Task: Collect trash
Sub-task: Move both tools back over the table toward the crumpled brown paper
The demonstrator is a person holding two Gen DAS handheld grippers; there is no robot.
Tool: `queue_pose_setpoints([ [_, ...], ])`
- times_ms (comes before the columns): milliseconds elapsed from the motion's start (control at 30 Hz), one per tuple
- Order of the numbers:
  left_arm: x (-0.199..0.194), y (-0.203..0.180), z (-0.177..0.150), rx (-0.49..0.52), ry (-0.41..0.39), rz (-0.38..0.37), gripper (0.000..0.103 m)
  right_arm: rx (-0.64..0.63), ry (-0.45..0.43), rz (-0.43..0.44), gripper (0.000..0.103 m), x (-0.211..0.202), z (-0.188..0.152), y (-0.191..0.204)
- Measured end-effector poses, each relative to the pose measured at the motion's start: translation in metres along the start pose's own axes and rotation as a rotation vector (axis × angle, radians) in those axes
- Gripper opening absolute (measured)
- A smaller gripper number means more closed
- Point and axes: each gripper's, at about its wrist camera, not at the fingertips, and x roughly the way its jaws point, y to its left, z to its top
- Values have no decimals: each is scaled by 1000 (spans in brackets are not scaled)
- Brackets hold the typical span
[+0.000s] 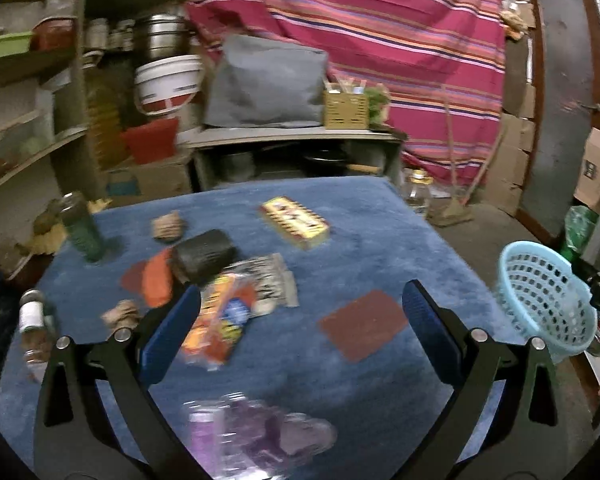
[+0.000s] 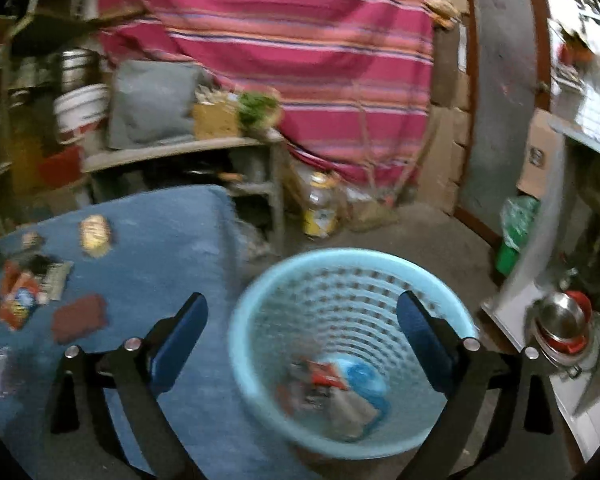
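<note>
Both tools empty, jaws wide: left tool (image 1: 300, 320) over the counter (image 1: 380, 232), right tool (image 2: 300, 328) over the blue basket (image 2: 260, 360). Orange snack wrapper (image 1: 216, 320) lies center-left: light, crinkly, slippery, so we pinch a flat edge.

No legible text; print on yellow box (image 1: 294, 222) and orange wrapper (image 1: 220, 322) blurred beyond reading.
</note>
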Motion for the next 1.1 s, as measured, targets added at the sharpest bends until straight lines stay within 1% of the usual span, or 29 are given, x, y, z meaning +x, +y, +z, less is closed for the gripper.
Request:
queue_pose_setpoints([
  [67,-5,16,-3,-13,-5,29,98,-17,-12,40,94,-7,1,22],
  [133,-10,36,-7,-29,-9,58,98,-40,-21,93,94,-13,0,51],
  [267,-14,67,-15,-45,-9,107,98,-85,-11,169,94,-15,-5,105],
  [467,-13,106,-24,-83,9,142,98,-129,17,221,94,-10,-18,164],
  [633,-3,130,-32,-89,30,172,98,-140,37,243,94,0,-25,192],
  [767,10,148,-41,-117,52,171,98,-163,54,240,94,9,-33,210],
  [933,27,163,-50,-158,83,161,98,-192,72,221,94,22,-36,224],
  [1100,44,171,-50,-157,95,177,97,-177,100,215,94,38,-37,225],
])
